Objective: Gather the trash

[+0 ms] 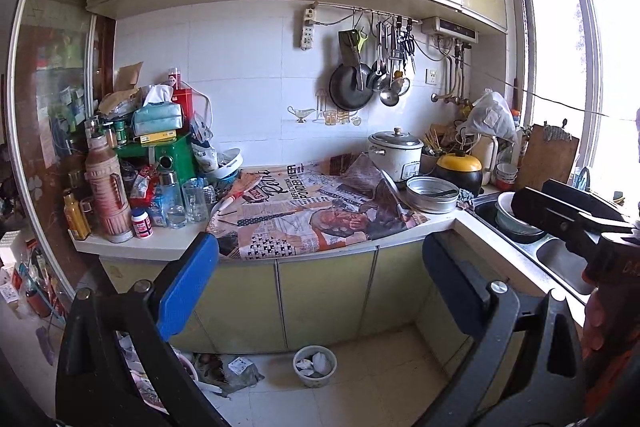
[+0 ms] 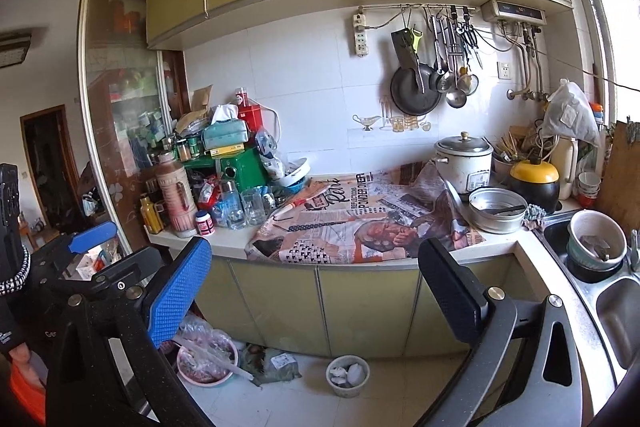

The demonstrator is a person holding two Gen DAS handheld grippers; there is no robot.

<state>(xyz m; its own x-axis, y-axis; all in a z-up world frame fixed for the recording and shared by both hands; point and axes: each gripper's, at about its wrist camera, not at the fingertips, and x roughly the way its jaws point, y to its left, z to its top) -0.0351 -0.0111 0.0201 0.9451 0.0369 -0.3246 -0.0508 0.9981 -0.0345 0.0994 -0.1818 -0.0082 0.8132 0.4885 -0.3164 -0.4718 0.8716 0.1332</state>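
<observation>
A small grey trash bin (image 1: pixel 315 365) with white scraps inside stands on the floor below the cabinets; it also shows in the right wrist view (image 2: pixel 347 375). Loose trash, a crumpled bag with a label (image 1: pixel 240 371), lies left of it on the floor (image 2: pixel 276 367). Spread newspaper (image 1: pixel 320 215) covers the counter (image 2: pixel 360 223). My left gripper (image 1: pixel 320 295) is open and empty, held in front of the cabinet doors. My right gripper (image 2: pixel 316 291) is open and empty, also facing the cabinets. Each gripper shows at the edge of the other's view.
A pink bowl with a plastic bag (image 2: pixel 206 359) sits on the floor at left. Bottles, jars and a green box (image 1: pixel 172 155) crowd the counter's left end. A rice cooker (image 1: pixel 396 151), metal pan (image 1: pixel 432 193) and sink (image 2: pixel 600 267) with bowls are at right.
</observation>
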